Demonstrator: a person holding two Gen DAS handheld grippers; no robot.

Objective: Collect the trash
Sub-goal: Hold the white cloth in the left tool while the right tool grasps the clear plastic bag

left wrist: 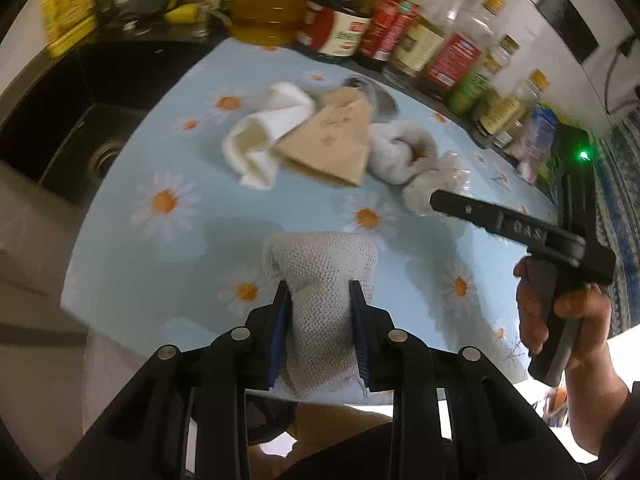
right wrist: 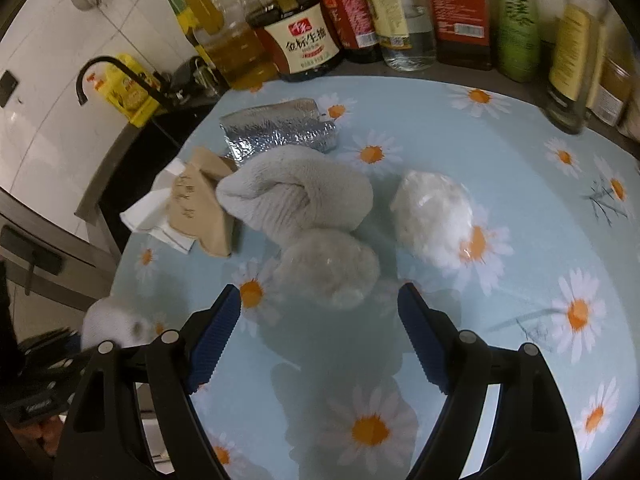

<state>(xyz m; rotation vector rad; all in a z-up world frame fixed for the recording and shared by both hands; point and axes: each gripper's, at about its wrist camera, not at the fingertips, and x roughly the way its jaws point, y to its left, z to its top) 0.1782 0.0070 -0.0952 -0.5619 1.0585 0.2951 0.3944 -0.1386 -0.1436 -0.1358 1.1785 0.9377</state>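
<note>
Daisy-print tablecloth [left wrist: 192, 248] covering a kitchen counter, with trash lying on it beside a dark sink [left wrist: 80, 120].

Left wrist view: the left gripper [left wrist: 320, 292] is clenching a knitted white cloth [left wrist: 320, 264] at the near edge, its lower end cut off behind the fingers. Farther off are lying a white napkin [left wrist: 260, 140] and a brown paper bag [left wrist: 332, 140]; the bottles [left wrist: 400, 32] behind are blurring. The right gripper [left wrist: 440, 200] is showing only side-on at right. Right wrist view: the right gripper [right wrist: 320, 312] is hanging released just before a plastic-wrapped wad [right wrist: 332, 268], with a silver foil pouch [right wrist: 280, 128] appearing at the far side, mostly hidden in the other view.
</note>
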